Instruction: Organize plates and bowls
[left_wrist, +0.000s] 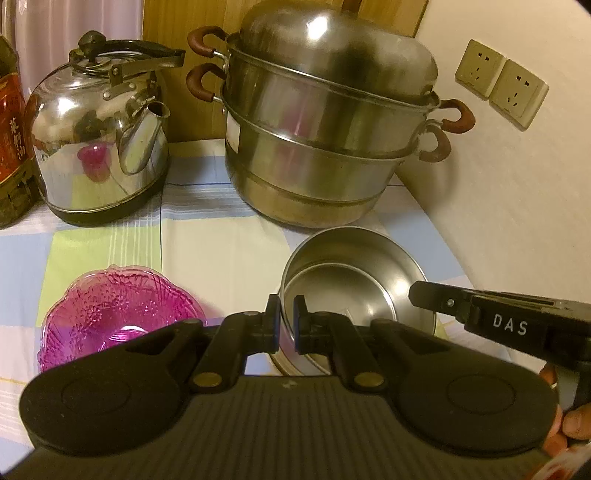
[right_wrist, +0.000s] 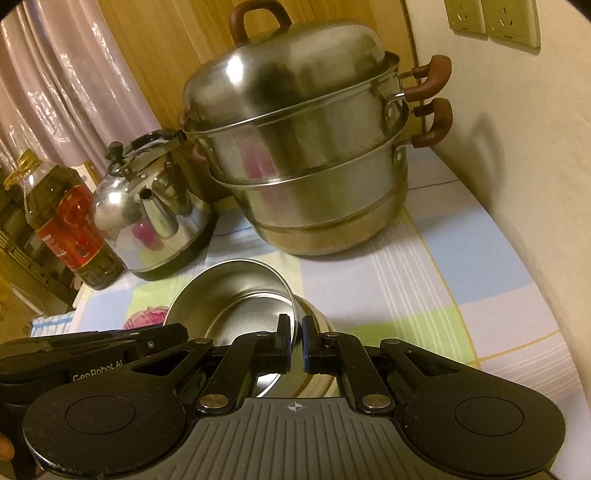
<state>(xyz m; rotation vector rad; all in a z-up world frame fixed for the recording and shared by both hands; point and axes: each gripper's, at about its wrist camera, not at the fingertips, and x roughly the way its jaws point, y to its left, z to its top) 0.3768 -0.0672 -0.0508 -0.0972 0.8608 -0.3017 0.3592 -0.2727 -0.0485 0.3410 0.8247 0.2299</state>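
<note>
Both pairs of fingers pinch the rim of the steel bowl (left_wrist: 354, 284), the left gripper (left_wrist: 286, 314) on its near-left edge and the right gripper (right_wrist: 295, 332) on the opposite edge. It sits tilted in a second steel bowl (right_wrist: 317, 373) on the checked tablecloth (left_wrist: 207, 236), near the pink glass bowl (left_wrist: 114, 317). To nest it well, I think both hands must lower together and release only when it lies flat
</note>
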